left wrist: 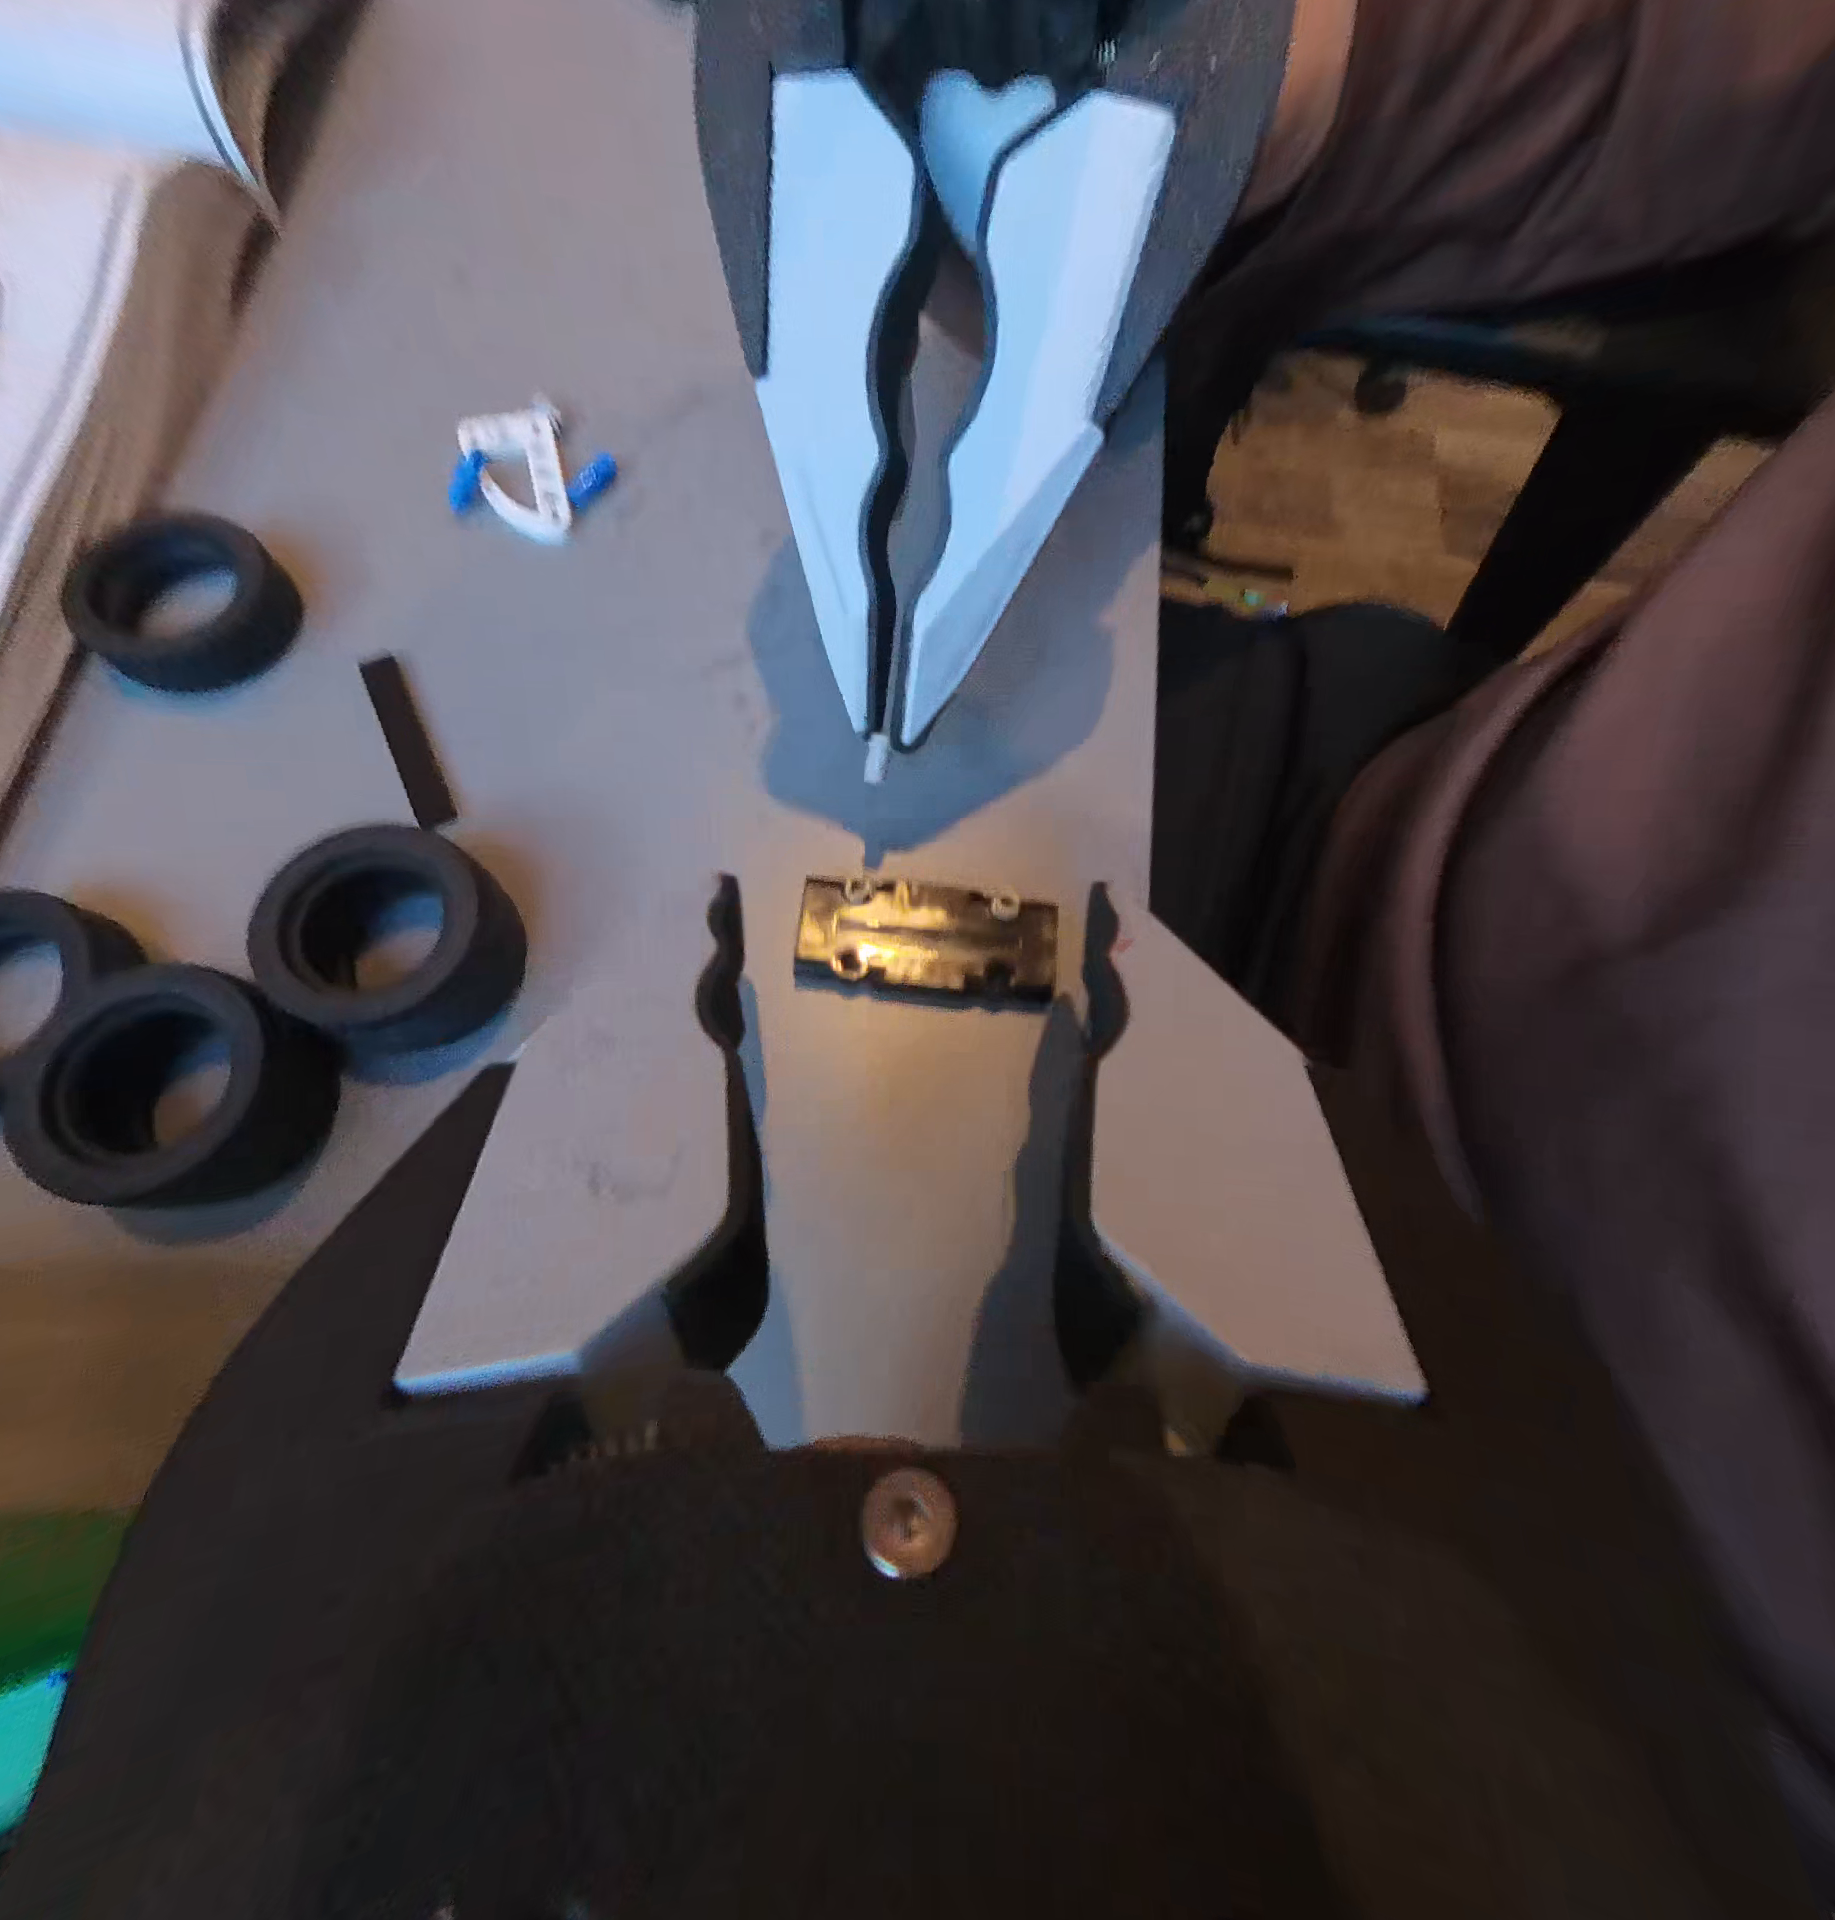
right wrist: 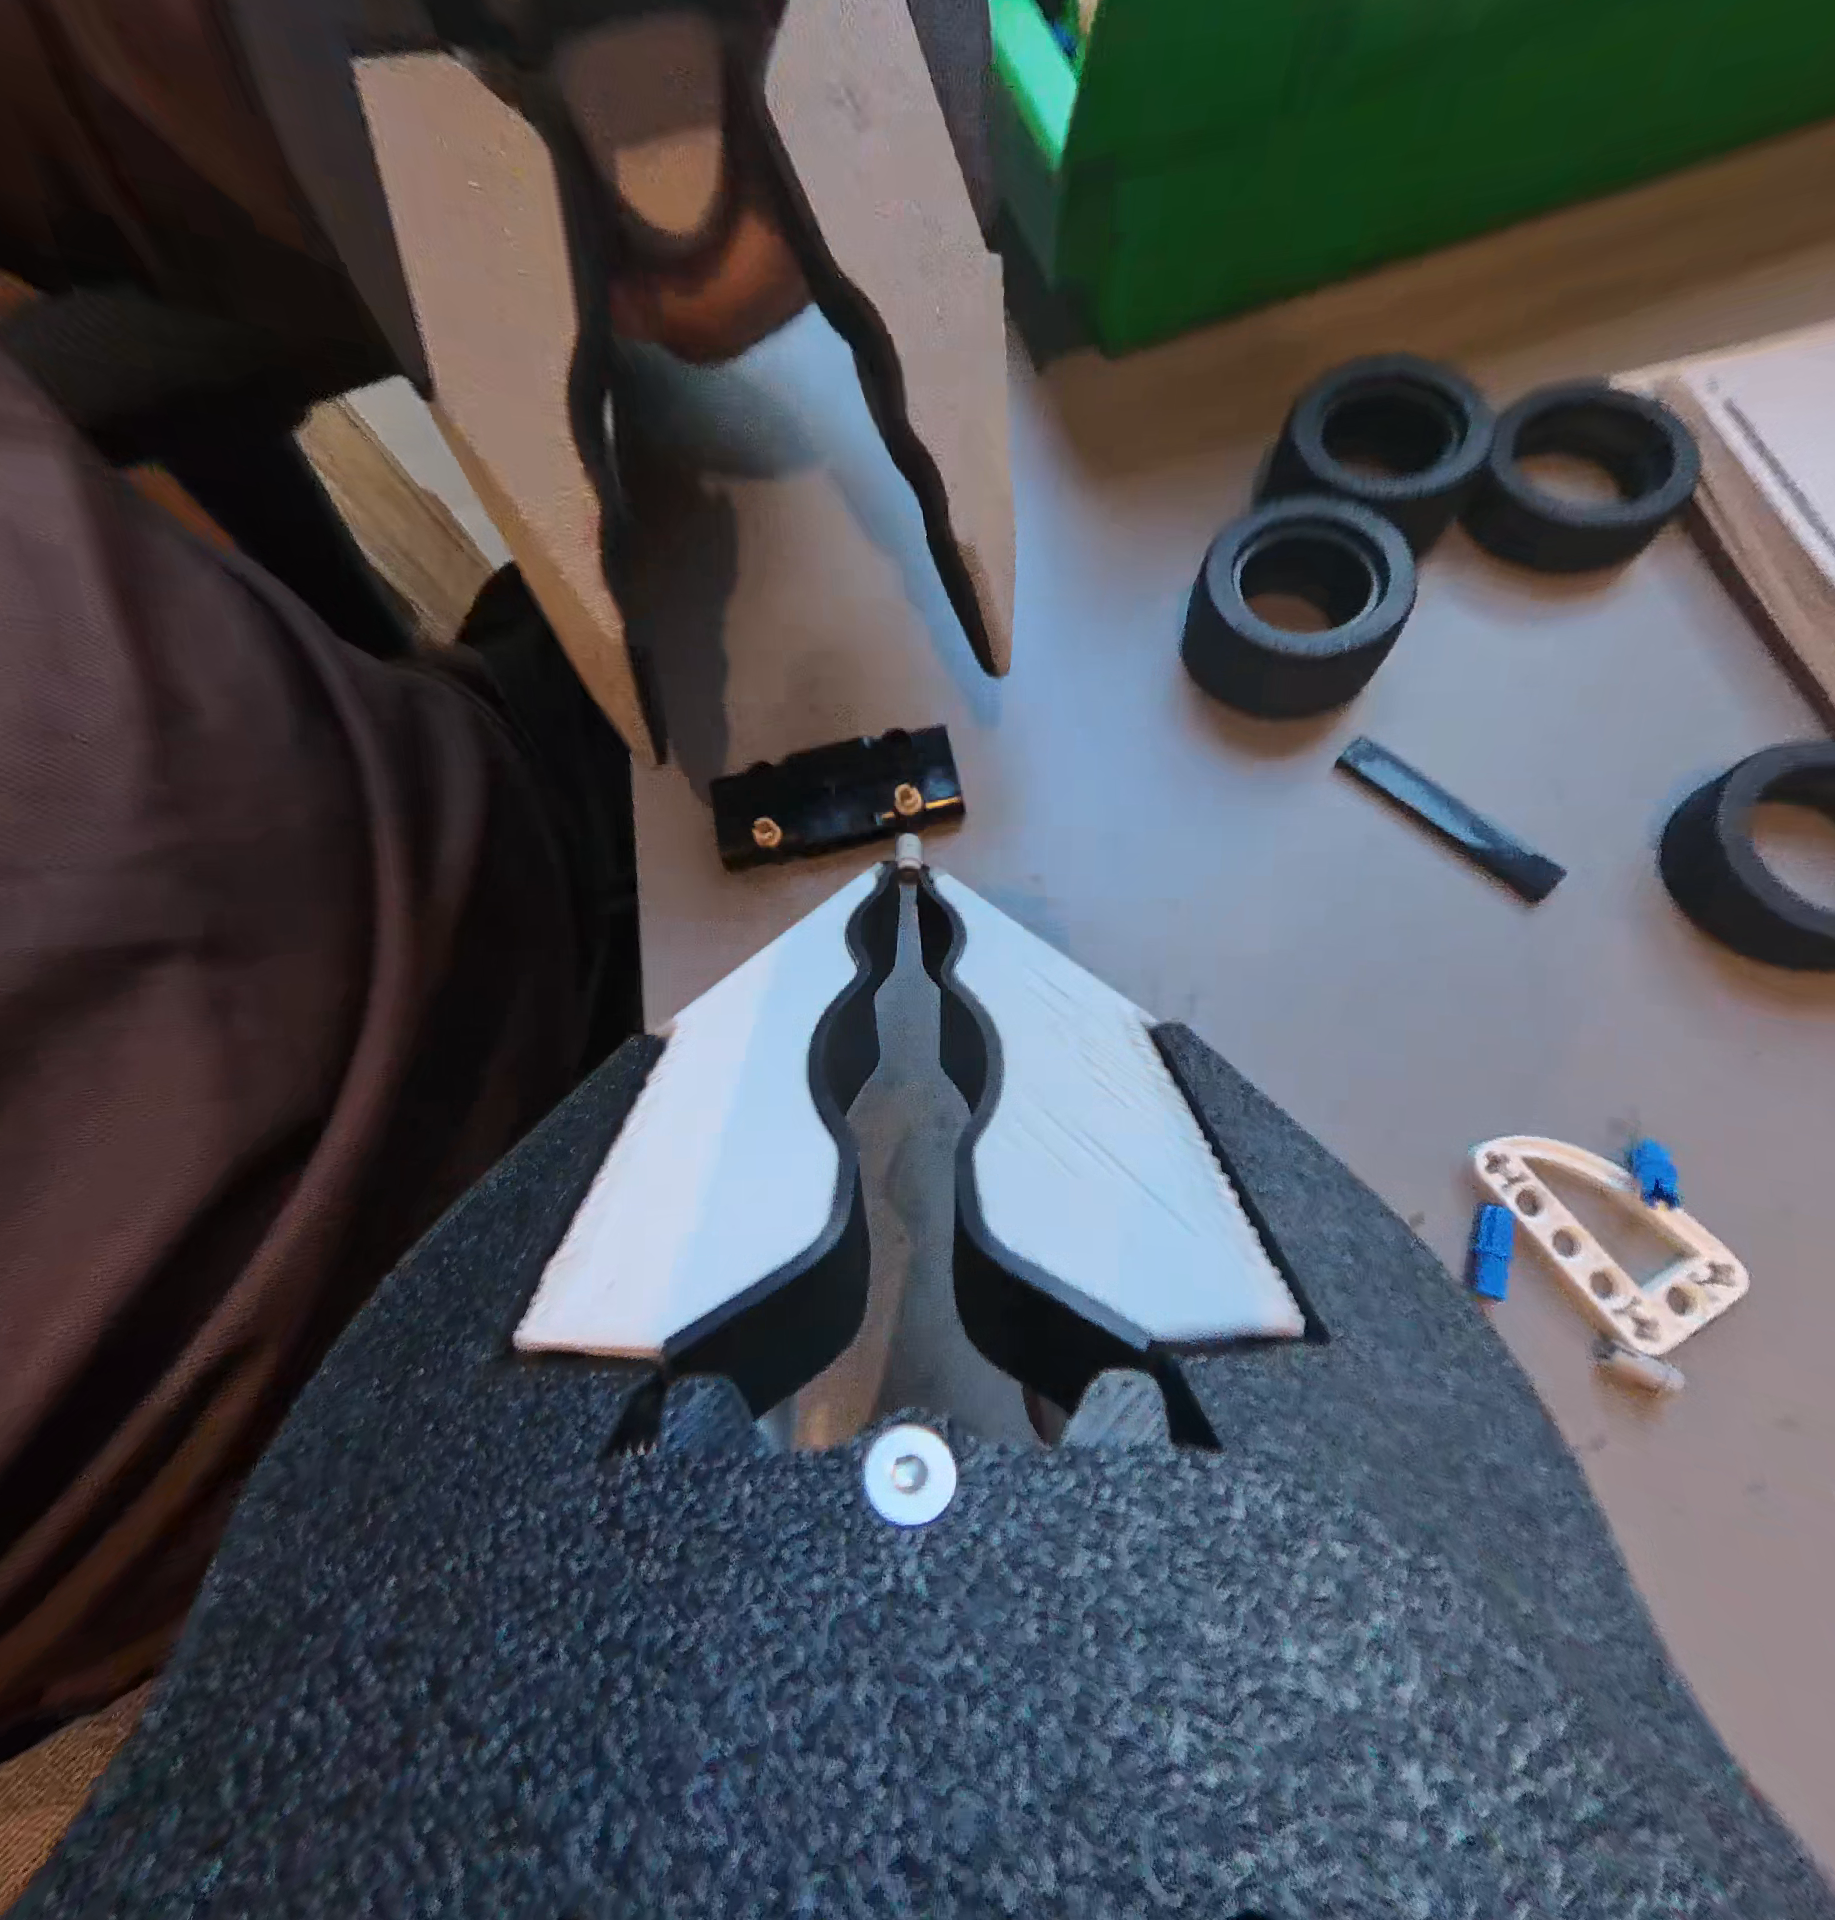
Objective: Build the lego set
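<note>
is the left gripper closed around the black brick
No, the left gripper is open, its fingers standing apart on either side of the black brick, which lies on the table.

Left gripper (left wrist: 908,935): fingers spread wide, nothing between them, tips low over the table. Right gripper (right wrist: 908,871): fingers pinched together, pointing toward the left one.
</note>
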Demonstrator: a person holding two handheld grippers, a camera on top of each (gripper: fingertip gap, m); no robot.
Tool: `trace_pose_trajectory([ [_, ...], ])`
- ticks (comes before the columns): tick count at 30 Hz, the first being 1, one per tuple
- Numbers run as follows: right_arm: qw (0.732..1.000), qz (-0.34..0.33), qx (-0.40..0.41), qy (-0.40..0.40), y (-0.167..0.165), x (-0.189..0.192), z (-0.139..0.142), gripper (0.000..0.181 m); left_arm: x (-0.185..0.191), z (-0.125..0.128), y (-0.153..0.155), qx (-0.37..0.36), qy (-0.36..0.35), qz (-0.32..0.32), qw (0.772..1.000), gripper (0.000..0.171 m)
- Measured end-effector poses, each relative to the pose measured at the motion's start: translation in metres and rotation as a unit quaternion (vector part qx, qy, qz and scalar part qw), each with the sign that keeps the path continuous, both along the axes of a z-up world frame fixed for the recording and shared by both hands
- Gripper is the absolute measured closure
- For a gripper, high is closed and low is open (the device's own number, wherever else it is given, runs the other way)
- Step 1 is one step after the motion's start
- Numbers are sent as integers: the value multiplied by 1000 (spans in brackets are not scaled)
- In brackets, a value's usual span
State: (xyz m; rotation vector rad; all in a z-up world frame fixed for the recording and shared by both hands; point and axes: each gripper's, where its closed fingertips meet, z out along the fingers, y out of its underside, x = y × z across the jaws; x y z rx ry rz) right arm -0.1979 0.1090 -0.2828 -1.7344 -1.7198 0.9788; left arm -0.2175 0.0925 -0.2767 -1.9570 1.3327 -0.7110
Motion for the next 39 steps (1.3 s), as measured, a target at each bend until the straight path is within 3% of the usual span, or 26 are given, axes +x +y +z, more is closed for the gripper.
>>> trace_pose_trajectory([
  [5,1000,7,-9,-24,-6,-3,-12,178,-2,-28,-8,-34,72,-17,997,94],
  [9,999,15,-8,-32,-11,-5,-17,178,-3,-30,-1,0,93,-12,996,114],
  [28,999,21,7,-37,-15,-13,-22,179,-5,-30,-9,9,44,-13,999,114],
  [39,997,24,65,-22,-17,-17,-18,180,-9,-30,-11,13,43,-13,999,114],
])
